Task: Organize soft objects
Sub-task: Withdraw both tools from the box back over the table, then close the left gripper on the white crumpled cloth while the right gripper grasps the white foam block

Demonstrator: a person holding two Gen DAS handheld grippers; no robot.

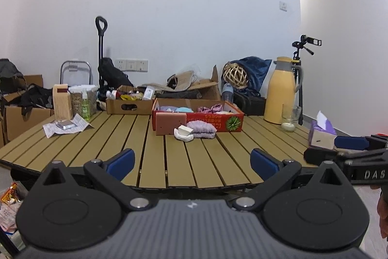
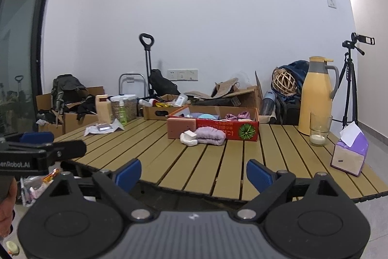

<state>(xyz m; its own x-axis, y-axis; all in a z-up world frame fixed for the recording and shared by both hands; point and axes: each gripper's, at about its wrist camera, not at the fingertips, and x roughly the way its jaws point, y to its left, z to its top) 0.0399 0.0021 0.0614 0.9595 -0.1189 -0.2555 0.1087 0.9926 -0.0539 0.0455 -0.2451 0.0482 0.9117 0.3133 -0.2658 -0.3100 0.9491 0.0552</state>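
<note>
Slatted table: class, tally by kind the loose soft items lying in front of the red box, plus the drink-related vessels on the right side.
Purple knitted cloth: 1
White soft piece: 1
Yellow jug: 1
Glass: 1
Total: 4

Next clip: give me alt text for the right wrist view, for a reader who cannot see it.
The open right gripper hovers empty at the near edge of a slatted wooden table. Farther back, a folded lilac towel and a white soft item lie in front of a red cardboard box holding more soft things.
</note>
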